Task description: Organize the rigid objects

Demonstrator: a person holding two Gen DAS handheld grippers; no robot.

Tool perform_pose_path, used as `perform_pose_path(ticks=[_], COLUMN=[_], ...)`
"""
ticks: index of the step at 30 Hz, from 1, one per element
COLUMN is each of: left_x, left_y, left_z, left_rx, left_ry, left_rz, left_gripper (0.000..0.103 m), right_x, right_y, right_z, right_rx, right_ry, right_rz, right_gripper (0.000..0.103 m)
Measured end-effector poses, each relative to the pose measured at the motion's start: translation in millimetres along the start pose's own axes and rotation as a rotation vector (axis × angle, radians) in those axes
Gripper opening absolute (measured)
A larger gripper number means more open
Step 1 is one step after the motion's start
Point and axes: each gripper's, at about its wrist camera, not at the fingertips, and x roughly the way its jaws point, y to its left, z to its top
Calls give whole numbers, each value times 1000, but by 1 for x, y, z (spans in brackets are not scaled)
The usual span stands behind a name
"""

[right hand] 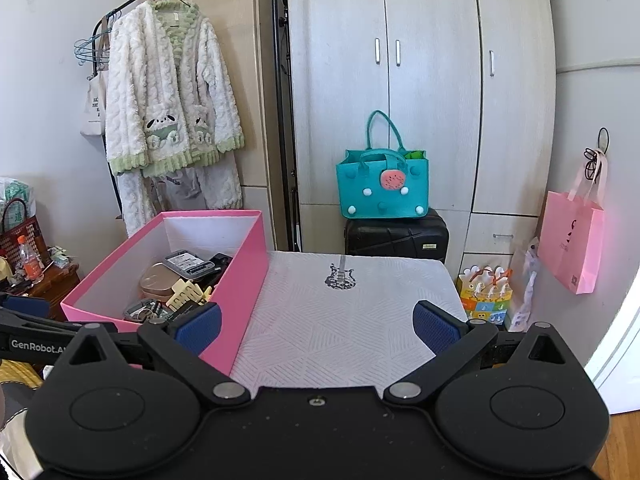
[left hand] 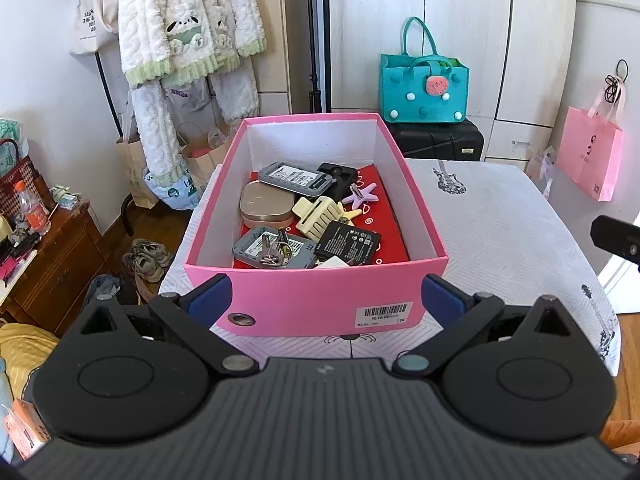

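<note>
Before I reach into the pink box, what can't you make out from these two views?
- Box contents, right wrist view: near wall and right gripper's finger hide most.
- Red sheet, left wrist view: the pile covers most of it.
- Keys: too small to count.
- Battery print: too small to read.
- Table near edge: both views, hidden by gripper bodies.
- Left gripper: open, empty.

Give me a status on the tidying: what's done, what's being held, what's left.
Done: the small items, among them a cream hair clip, keys and a black battery, all lie in the pink box. In hand: nothing; the left gripper and right gripper are both open and empty. Left: no loose items show on the tablecloth, so little seems to remain.
</note>
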Motion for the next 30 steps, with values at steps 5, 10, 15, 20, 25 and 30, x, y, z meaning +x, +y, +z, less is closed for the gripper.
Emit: perform_pose_path(ticks=[5, 10, 15, 20, 25, 30], left_x=[1, 1, 0, 0, 0, -1], left_y=[-2, -3, -2, -2, -3, -3], left_z=[-1, -1, -1, 0, -1, -1], left_rx=[9, 10, 13, 16, 19, 13], left_ry=[-3, -13, -20, -20, -23, -24], left_rz=[-1, 20, 29, 25, 17, 19], left_gripper=[102, 103, 103, 103, 103, 103], right_x=[2, 3, 4, 4, 4, 4], right_y=[0, 0, -1, -1, -1, -1], right_z=[-1, -2, -2, -2, -2, -3], right_rx=[4, 0, 4, 4, 5, 3], right_ry=[6, 13, 17, 17, 18, 20], right_rz=[-3, -3, -3, -3, -3, -4], right_gripper=[103, 103, 103, 103, 103, 103])
